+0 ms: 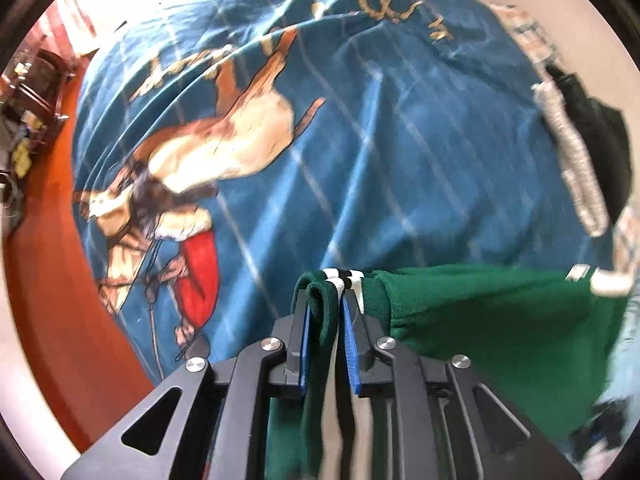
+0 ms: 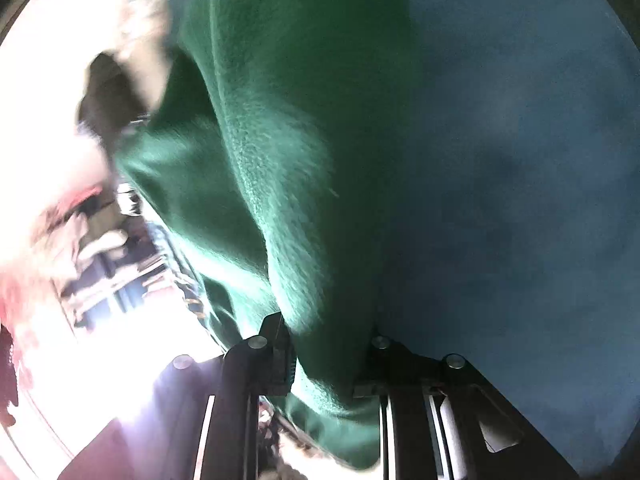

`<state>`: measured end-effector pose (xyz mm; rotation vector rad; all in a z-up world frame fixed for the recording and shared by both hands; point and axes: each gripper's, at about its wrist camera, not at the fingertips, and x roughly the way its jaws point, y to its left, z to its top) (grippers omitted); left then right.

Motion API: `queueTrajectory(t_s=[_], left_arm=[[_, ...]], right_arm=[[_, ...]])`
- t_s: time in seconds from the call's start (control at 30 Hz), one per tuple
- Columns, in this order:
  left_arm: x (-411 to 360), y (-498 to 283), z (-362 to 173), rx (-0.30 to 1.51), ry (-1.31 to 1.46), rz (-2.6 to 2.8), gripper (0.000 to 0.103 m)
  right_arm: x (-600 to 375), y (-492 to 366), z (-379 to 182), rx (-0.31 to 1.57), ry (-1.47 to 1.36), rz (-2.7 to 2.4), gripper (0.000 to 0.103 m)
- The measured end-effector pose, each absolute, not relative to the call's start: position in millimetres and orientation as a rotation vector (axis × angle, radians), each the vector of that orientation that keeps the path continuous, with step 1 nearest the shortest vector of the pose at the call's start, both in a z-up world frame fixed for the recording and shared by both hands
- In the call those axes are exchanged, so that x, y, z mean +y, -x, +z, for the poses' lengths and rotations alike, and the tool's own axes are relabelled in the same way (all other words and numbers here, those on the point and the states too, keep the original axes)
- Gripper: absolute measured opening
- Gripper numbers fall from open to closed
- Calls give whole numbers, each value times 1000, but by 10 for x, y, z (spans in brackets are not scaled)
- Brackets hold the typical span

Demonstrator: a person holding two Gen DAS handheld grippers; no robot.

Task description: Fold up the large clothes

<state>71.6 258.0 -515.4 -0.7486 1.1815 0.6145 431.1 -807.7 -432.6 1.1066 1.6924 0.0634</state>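
A dark green sweater (image 1: 500, 320) with white and black striped trim hangs at the lower right of the left wrist view, above a blue blanket. My left gripper (image 1: 325, 300) is shut on its ribbed striped edge, which bunches between the blue pads (image 1: 351, 344). In the right wrist view the same green sweater (image 2: 280, 160) fills the middle, blurred. My right gripper (image 2: 326, 344) is shut on a thick fold of it; the fingertips are hidden by the cloth.
The blue blanket (image 1: 400, 140) with a horse and rider print covers the bed; it also shows in the right wrist view (image 2: 520, 160). A pile of black and grey clothes (image 1: 588, 148) lies at its right edge. An orange floor (image 1: 52, 280) and clutter lie left.
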Motion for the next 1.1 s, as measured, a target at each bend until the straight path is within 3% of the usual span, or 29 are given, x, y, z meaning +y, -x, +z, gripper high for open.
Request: queueTrajectory(t_s=[0.07,0.1,0.13,0.17,0.33,0.4,0.43,0.47,0.73,0.8,0.83,0.97,1.1], left_arm=[[2615,-631,-5000,1142,780,597,20],[2613,-583,-4940,1133,776,605,37],[2611,-545,-4903,1126,771,616,51],[2595,-510,-4875,1115,769,624,74],[2499,-524,-5149,1156,758,681,78],[2500,-599,-5276,1151,719,728,72],[2505,-648,-5311,1128,698,737,58],[2515,-677,-5321,1111,697,722,2],[2661,-829,-5062,1042,673,730,3],[2756,-848,-5144,1042,674,753,0],[2819,-867,-5199,1048,678,768,0],[3038,-930,-5288,1044,723,762,0],[2997,-917,-5145,1061,739,675,1]], right_arm=[[-8188,-4066,-4380,1763,-1021,3,38],[-8247,-3995,-4381,1781,-986,-18,46],[-8265,-3967,-4384,1790,-969,-21,47],[-8285,-3942,-4361,1803,-936,-21,48],[-8183,-4033,-3954,1762,-778,25,54],[-8070,-4098,-3786,1743,-730,61,54],[-8034,-4166,-3726,1735,-706,68,54],[-8073,-4178,-3667,1728,-680,80,54],[-7684,-4891,-3139,1607,-585,195,56],[-7553,-5238,-3005,1538,-533,184,76],[-7442,-5391,-2944,1498,-478,177,79],[-7251,-5937,-2889,1412,-265,190,81],[-7025,-6251,-3263,1538,-105,326,82]])
